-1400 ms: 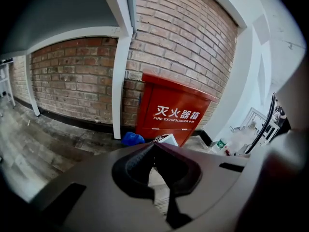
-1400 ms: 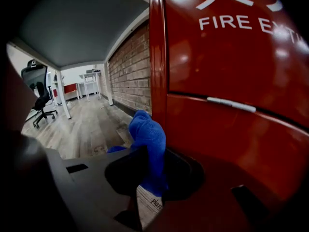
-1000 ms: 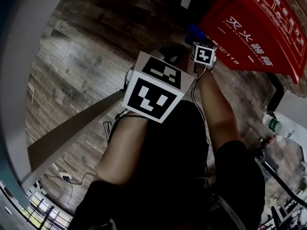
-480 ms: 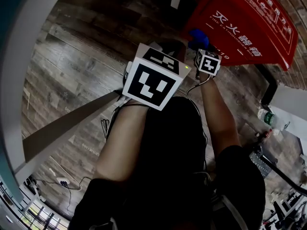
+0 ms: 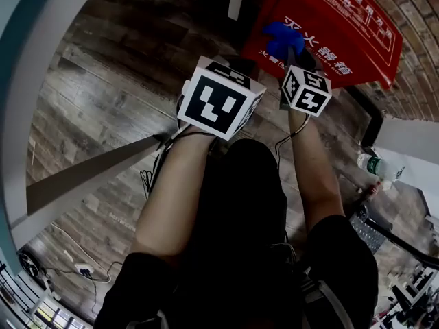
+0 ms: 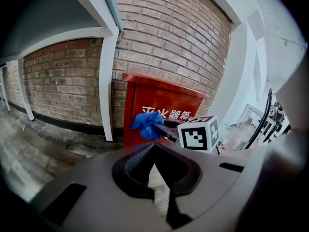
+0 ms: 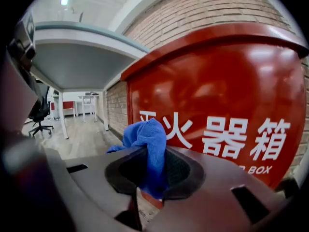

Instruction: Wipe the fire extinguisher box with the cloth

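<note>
The red fire extinguisher box (image 5: 336, 19) stands against a brick wall; its front with white lettering fills the right gripper view (image 7: 217, 95). My right gripper (image 7: 153, 170) is shut on a blue cloth (image 7: 146, 137), which bunches above the jaws close in front of the box. In the head view the cloth (image 5: 283, 38) lies over the box's lower left corner, above the right gripper's marker cube (image 5: 306, 91). The left gripper (image 6: 153, 146) is held back and left of it, jaws shut on nothing. The left gripper view shows the box (image 6: 159, 103) and the cloth (image 6: 147, 124).
A white post (image 6: 107, 81) stands just left of the box against the brick wall (image 6: 169, 33). Wood-plank floor (image 5: 103, 101) lies below, with cables (image 5: 147, 180). A green-labelled bottle (image 5: 374, 164) stands at the right. A desk (image 7: 82, 47) and an office chair (image 7: 38, 112) are off to the left.
My right gripper has carried the cloth up and forward, from beside the box's lower corner onto its front. The left gripper has drifted forward a little, still shut.
</note>
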A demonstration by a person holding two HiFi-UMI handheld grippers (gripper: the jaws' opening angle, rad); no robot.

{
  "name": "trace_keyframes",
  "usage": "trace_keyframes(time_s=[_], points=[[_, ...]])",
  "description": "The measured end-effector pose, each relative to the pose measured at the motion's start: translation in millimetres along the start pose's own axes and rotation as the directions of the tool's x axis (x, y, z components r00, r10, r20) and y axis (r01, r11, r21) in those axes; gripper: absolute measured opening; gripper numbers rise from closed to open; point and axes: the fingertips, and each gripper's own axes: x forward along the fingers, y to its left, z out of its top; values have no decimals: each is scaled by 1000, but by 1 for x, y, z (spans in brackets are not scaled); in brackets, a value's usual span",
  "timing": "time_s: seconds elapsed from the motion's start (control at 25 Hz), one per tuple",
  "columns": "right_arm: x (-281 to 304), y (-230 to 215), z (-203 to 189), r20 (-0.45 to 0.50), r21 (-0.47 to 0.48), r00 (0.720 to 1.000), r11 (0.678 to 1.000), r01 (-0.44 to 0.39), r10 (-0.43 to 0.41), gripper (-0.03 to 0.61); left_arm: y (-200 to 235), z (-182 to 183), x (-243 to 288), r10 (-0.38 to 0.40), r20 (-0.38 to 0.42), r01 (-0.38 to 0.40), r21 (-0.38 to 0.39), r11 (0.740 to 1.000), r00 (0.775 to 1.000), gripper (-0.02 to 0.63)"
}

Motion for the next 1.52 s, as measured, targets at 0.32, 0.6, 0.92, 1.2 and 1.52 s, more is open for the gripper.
trace_keyframes(time_s=[0.32, 0.6, 0.92, 1.2, 1.52], points=[[-34, -2, 74, 134, 65, 991, 997, -27, 19, 89, -4, 0, 2, 4, -2, -4, -2, 1000, 1000, 8], [-57, -14, 103, 187, 53, 982, 999, -5, -5, 89, 2, 2, 1, 2, 0, -2, -6, 1000, 1000, 8], [-71, -40, 82, 164, 73, 983, 995, 72, -83, 89, -10, 6, 7, -35, 8, 35, 4, 999, 999, 8], [-59, -51, 36, 60, 77, 992, 991, 107, -111, 89, -13, 4, 9, -49, -3, 49, 26, 998, 999, 8], [-27, -49, -20, -66, 29, 988, 990, 141, -139, 89, -7, 3, 11, -62, -9, 62, 25, 998, 998, 8]])
